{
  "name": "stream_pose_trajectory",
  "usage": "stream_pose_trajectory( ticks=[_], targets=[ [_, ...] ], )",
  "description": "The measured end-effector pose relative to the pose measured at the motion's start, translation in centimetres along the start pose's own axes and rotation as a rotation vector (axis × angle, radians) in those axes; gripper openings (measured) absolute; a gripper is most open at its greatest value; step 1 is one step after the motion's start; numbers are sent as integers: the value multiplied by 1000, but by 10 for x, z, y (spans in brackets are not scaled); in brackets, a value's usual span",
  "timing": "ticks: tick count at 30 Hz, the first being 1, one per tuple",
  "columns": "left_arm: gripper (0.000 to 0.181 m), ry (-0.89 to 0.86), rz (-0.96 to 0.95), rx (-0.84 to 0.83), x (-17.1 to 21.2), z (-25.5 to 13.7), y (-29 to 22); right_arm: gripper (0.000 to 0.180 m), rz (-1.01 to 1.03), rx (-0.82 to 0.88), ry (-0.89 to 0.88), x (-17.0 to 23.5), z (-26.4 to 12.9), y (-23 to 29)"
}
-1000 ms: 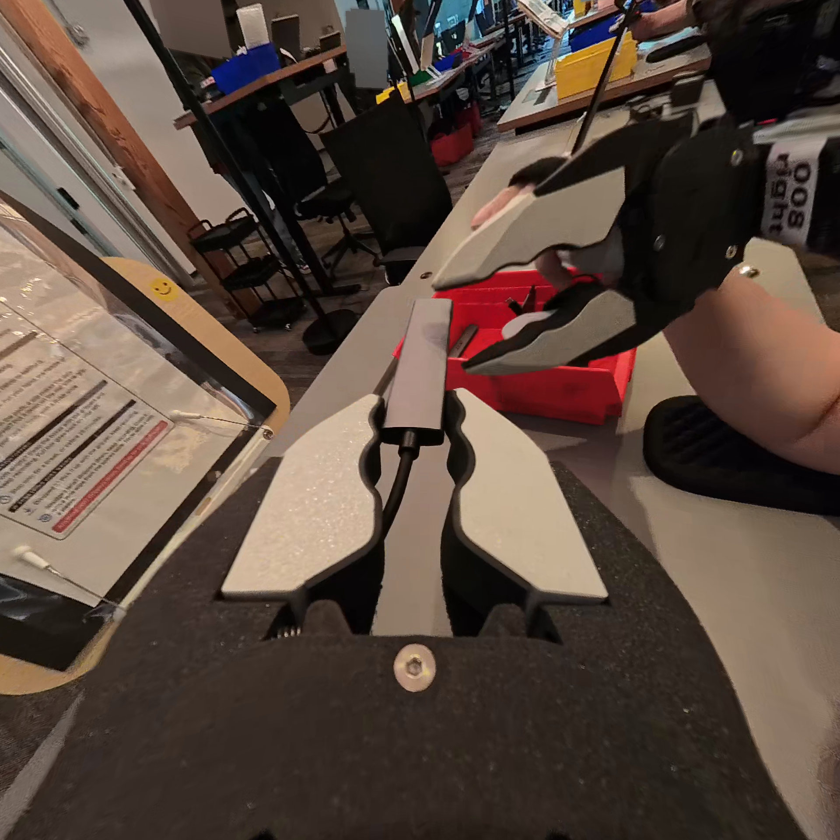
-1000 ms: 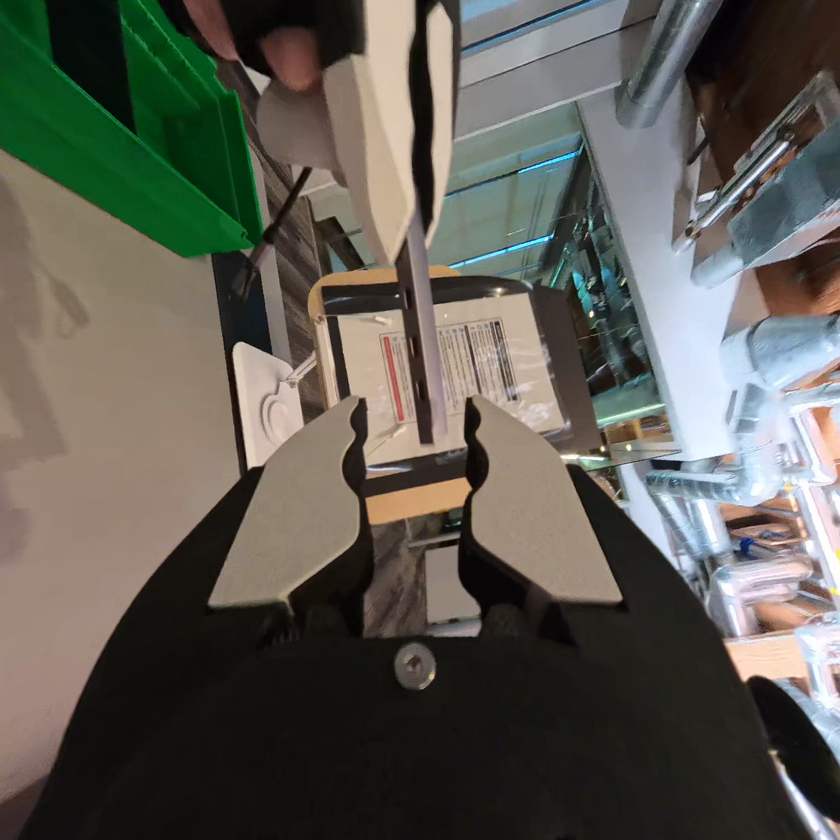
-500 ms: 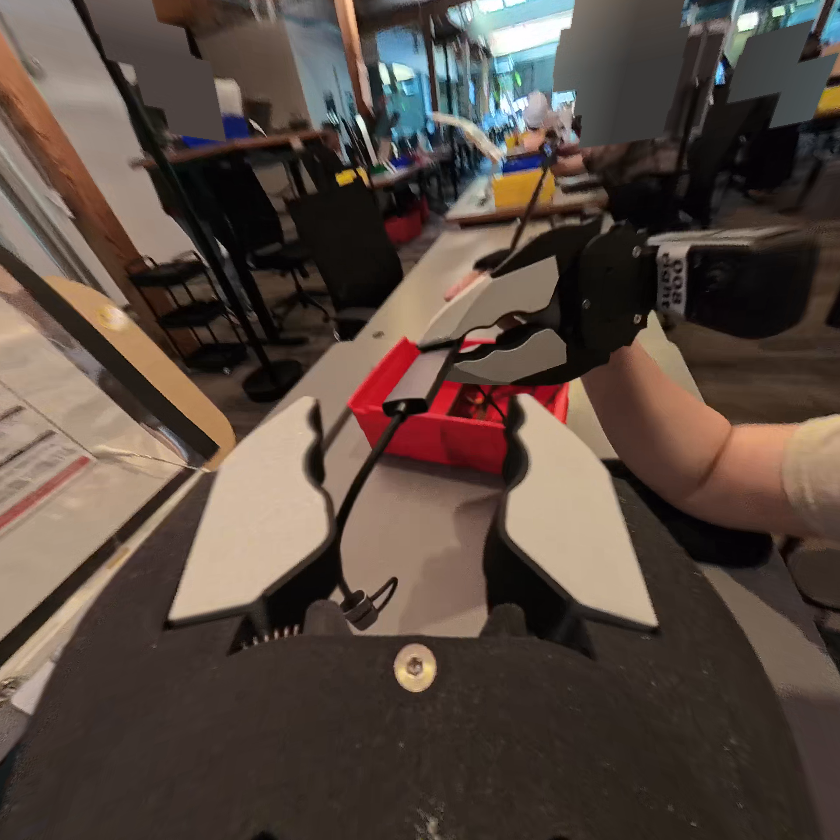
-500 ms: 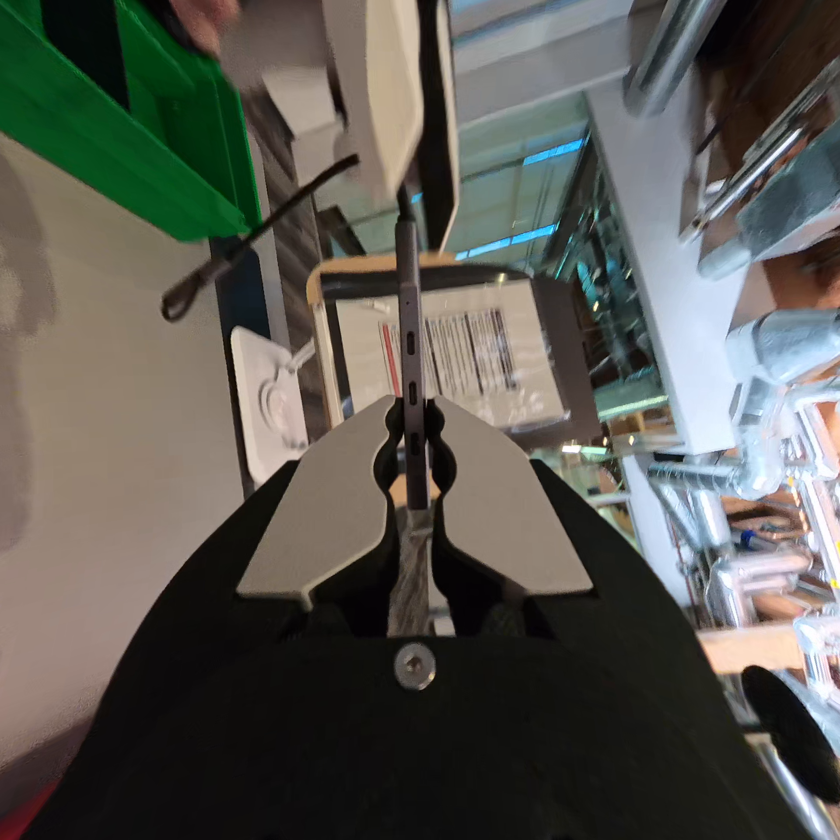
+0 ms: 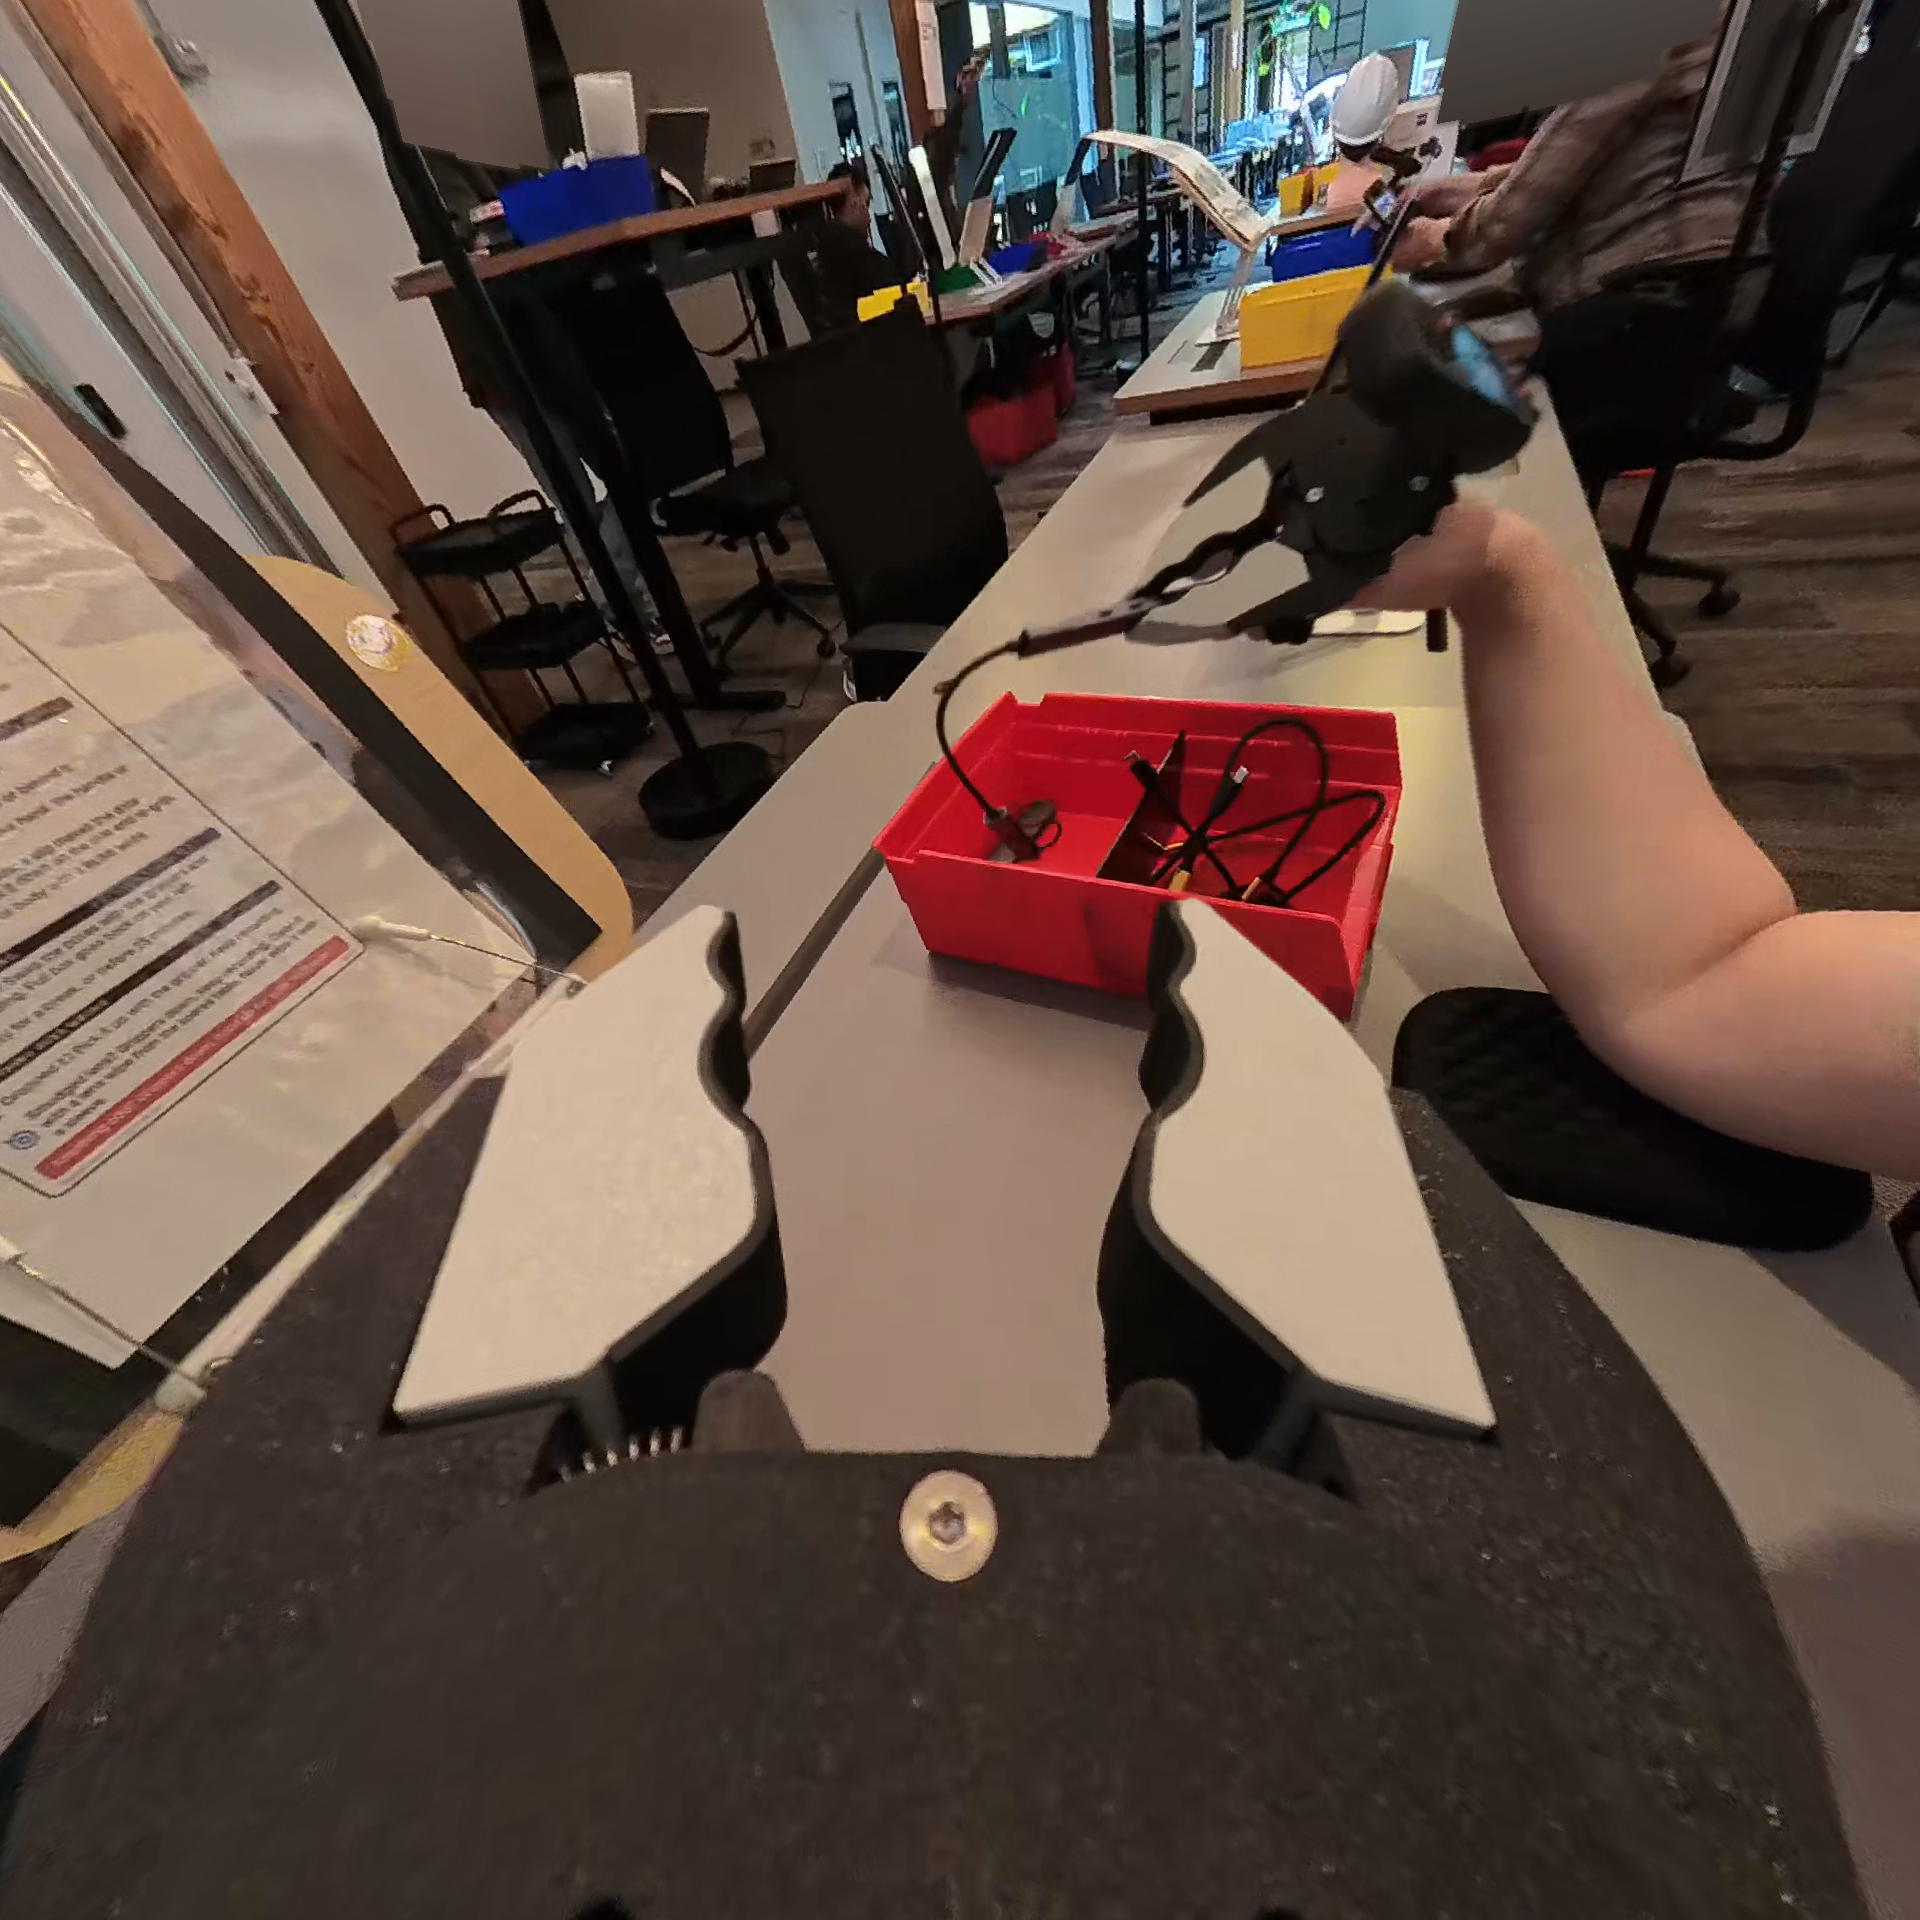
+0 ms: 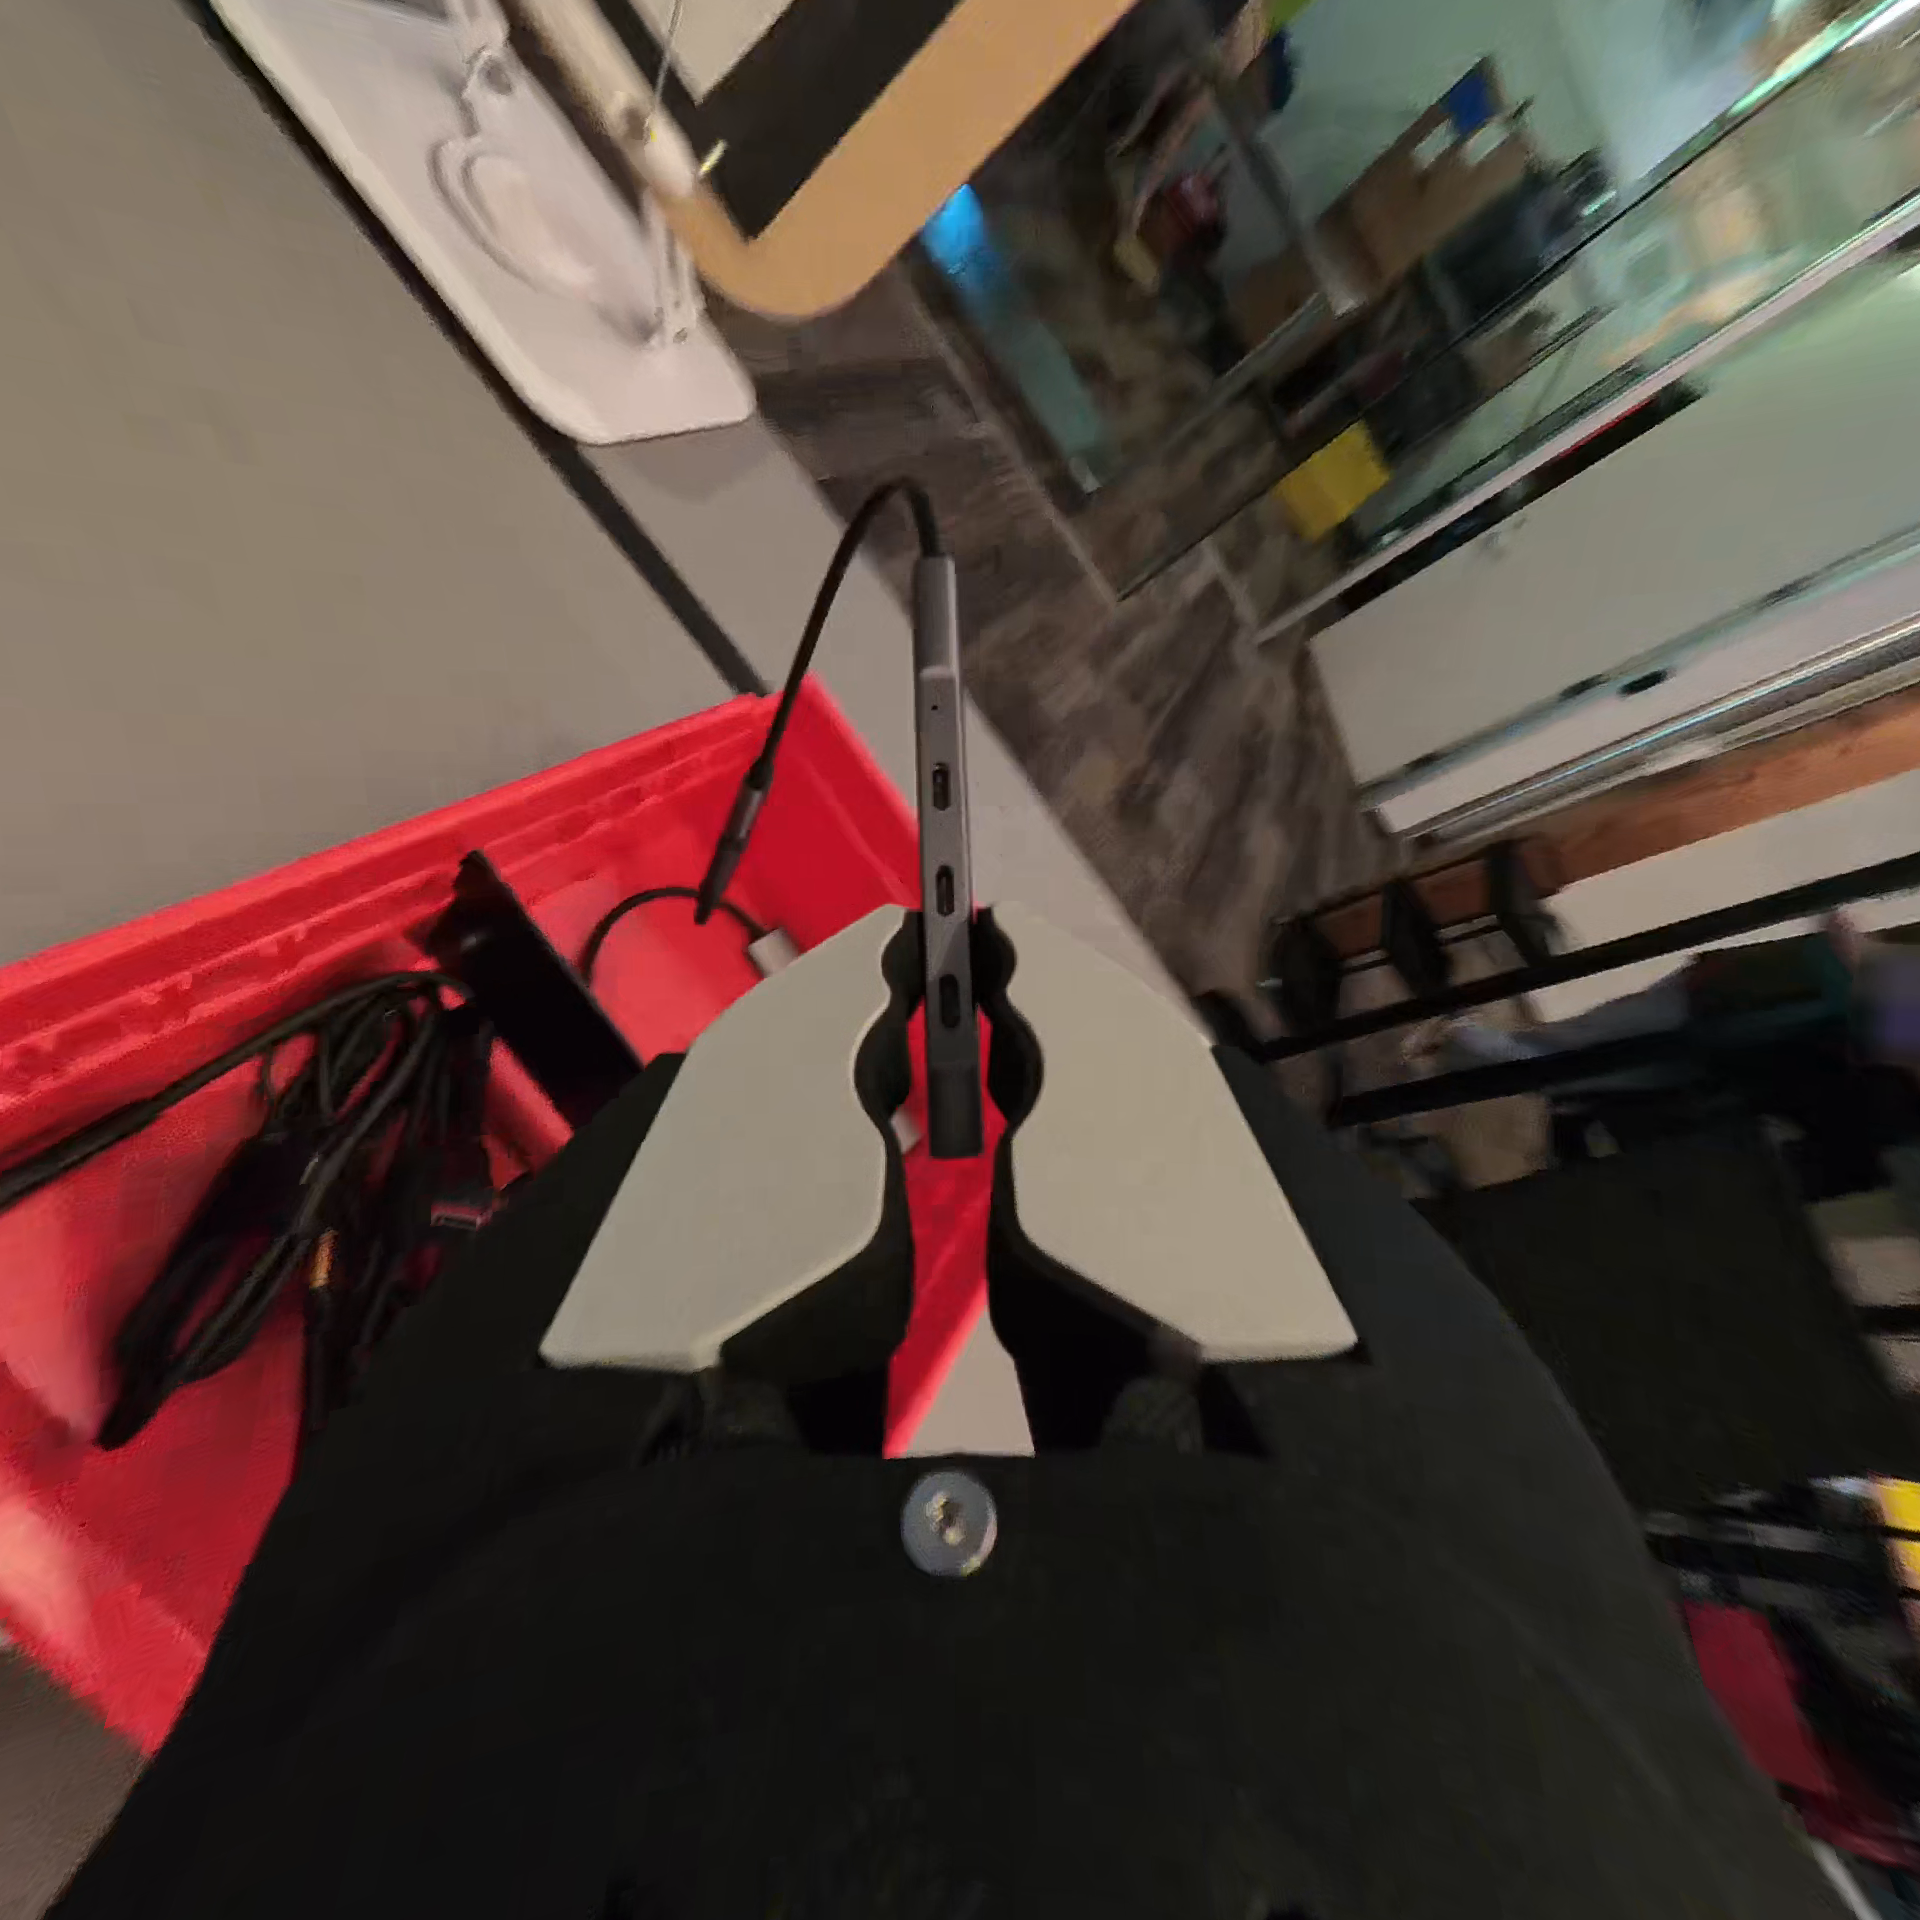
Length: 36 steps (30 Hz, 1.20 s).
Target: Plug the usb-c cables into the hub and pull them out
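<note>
My left gripper [image 5: 951,935] is open and empty, low over the grey table [image 5: 935,1122] in front of a red bin [image 5: 1039,914]. My right gripper [image 6: 948,925] is shut on the far end of a slim grey hub [image 6: 940,790], whose narrow side shows three ports. In the left wrist view the right gripper [image 5: 1174,603] holds the hub [image 5: 1081,629] in the air above the bin's far left corner. The hub's own black cable [image 5: 951,738] hangs into the bin's left compartment. Several black USB-C cables [image 5: 1268,810] lie coiled in the right compartment and also show in the right wrist view [image 6: 312,1143].
A clear stand with a printed sheet [image 5: 156,935] is at the table's left edge. A black padded rest [image 5: 1610,1122] lies under a person's forearm [image 5: 1621,831] on the right. A white pad [image 6: 499,208] lies beyond the bin. Chairs and desks stand farther back.
My left gripper let go of the hub, opened wide and drew back. My right gripper shut on the hub and carried it up and away, over the red bin.
</note>
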<state>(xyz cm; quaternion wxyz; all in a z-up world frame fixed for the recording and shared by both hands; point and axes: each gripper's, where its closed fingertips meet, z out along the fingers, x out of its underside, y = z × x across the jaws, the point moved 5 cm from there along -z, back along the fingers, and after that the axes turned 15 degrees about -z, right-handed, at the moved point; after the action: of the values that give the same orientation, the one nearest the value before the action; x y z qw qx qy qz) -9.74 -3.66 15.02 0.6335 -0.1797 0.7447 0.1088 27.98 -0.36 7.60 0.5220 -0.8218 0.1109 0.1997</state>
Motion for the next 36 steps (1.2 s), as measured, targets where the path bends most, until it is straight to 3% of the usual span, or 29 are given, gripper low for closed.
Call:
stream_pose_trajectory(
  ticks=[4, 9, 13, 16, 20, 23, 25, 28, 36],
  targets=[
    [73, 57, 2, 6, 7, 9, -1, 10, 97, -222, 164, 43, 53, 29],
    [71, 77, -21, -8, 10, 11, 4, 12, 243, -224, 321, 77, 93, 37],
    [71, 97, -38, -46, 12, 6, 13, 31, 315, -137, 343, 82, 80, 23],
    [69, 87, -27, -136, 10, -2, 25, 35, 336, -13, 282, 76, 56, 2],
    [63, 101, 125, -510, 11, -15, 67, 39, 422, 124, 303, 74, 20, -20],
    [64, 192, 269, -894, 19, -28, 106, 50, 513, 60, 518, 100, 2, -6],
    [64, 236, 307, -1027, 23, -33, 122, 51, 600, -55, 691, 123, -8, 16],
    [66, 257, 281, -1067, 28, -34, 131, 49, 803, -257, 768, 141, -14, 47],
    [66, 250, 250, -1072, 29, -37, 133, 43, 1023, -360, 751, 163, -9, 69]
  ],
)
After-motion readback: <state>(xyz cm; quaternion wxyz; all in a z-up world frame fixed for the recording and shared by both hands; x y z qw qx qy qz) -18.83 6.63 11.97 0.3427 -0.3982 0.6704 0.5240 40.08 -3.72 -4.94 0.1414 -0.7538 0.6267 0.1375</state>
